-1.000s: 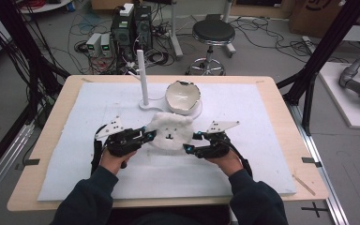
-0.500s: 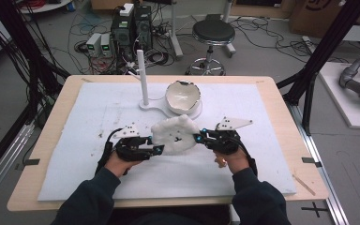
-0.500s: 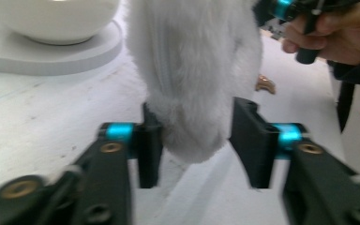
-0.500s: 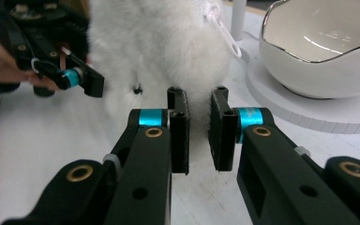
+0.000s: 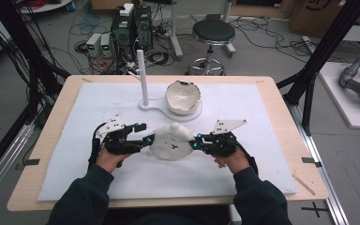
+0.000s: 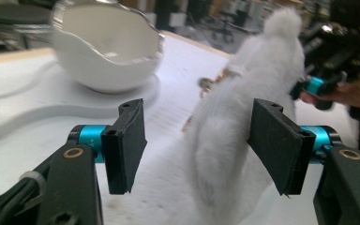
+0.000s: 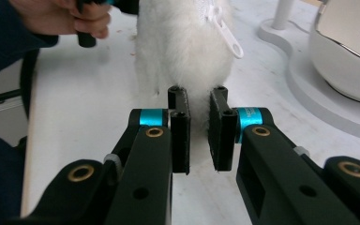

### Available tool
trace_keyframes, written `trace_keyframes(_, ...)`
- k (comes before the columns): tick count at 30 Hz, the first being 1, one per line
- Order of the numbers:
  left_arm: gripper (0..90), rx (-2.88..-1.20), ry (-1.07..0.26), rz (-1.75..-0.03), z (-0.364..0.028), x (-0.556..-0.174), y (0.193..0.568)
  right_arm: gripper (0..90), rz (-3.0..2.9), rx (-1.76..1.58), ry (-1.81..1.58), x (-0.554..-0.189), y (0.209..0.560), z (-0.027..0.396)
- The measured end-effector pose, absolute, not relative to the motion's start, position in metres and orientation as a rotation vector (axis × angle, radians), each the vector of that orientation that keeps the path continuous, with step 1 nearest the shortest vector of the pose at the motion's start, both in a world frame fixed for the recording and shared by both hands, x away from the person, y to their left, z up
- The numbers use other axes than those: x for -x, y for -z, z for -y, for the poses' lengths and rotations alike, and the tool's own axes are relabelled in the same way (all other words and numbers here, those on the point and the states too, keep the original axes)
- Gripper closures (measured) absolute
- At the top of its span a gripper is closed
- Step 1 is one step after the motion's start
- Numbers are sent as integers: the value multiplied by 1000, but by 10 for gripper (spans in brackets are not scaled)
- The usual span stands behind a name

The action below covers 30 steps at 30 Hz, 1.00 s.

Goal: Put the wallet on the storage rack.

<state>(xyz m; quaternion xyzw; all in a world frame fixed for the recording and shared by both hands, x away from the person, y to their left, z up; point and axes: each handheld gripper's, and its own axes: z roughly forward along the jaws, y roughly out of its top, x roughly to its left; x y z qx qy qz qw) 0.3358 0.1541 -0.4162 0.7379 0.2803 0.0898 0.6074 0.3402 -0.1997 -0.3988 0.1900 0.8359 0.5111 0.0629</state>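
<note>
Looking down from the high view: a white fluffy pouch sits mid-tabletop on the white mat, between both claws. Left claw is at the pouch's left edge w/ jaws spread; they've just been opening. Right claw pinches the pouch's right edge. Behind the pouch, a white bowl rests on a flat white base w/ an upright post. Tabletop is light wood around the mat. Black stool and cabling on the floor beyond.

Left claw view: left claw stands apart, jaws wide. The pouch stands upright between them, nearer the right-hand jaw; can't tell if it touches that pad. The left-hand pad is clear of it. A metal zip pull shows on the pouch's side. Bowl is behind at upper left, blurred. The right claw's blue tip shows at the pouch's far side.

Right claw view: right claw is clamped tight on a thin bit of the pouch's fur at its near end. White zip pull hangs at the pouch's right. Bowl at far right on its base.
</note>
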Motion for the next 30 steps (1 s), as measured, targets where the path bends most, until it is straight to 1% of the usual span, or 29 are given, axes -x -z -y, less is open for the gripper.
trace_keyframes(1,367,-1729,-190,-636,-151,-335,418,816,-2527,-560,-1554,-340,399,199)
trace_keyframes(2,412,-1749,-163,-614,-148,-335,419,816,-2531,-558,-1559,-339,398,198)
trace_keyframes(4,627,-1771,-176,-575,-145,-332,419,815,-2527,-555,-1562,-339,398,197)
trace_keyframes(5,710,-1770,-173,-565,-146,-331,418,814,-2524,-559,-1558,-339,398,198)
trace_keyframes(6,735,-1759,-163,-562,-146,-331,417,804,-2510,-587,-1554,-340,398,199)
trace_keyframes(7,748,-1748,-168,-561,-147,-331,416,771,-2490,-625,-1571,-341,398,201)
trace_keyframes(8,756,-1738,-171,-563,-147,-331,416,713,-2451,-677,-1589,-341,398,202)
trace_keyframes(10,762,-1711,-180,-573,-150,-331,414,530,-2383,-775,-1596,-343,398,205)
trace_keyframes(11,763,-1711,-180,-573,-150,-331,414,530,-2383,-775,-1596,-343,398,205)
trace_keyframes(12,763,-1679,-196,-582,-153,-331,413,465,-2347,-849,-1608,-345,400,209)
trace_keyframes(14,764,-1645,-213,-590,-154,-330,412,411,-2342,-865,-1628,-347,401,209)
trace_keyframes(17,763,-1615,-215,-592,-155,-330,412,388,-2380,-864,-1679,-346,405,202)
trace_keyframes(20,763,-1616,-207,-578,-152,-329,412,388,-2423,-845,-1668,-345,407,194)
trace_keyframes(21,763,-1616,-207,-578,-152,-329,412,406,-2434,-836,-1669,-345,408,192)
trace_keyframes(22,762,-1623,-197,-574,-151,-328,413,463,-2440,-829,-1672,-344,408,190)
trace_keyframes(24,758,-1650,-189,-564,-146,-328,415,615,-2440,-792,-1683,-343,406,189)
trace_keyframes(25,754,-1660,-183,-566,-145,-328,416,677,-2433,-777,-1672,-343,405,189)
trace_keyframes(27,746,-1701,-171,-577,-142,-328,419,721,-2407,-770,-1664,-342,402,192)
trace_keyframes(30,745,-1754,-158,-595,-138,-329,423,739,-2373,-754,-1635,-341,398,194)
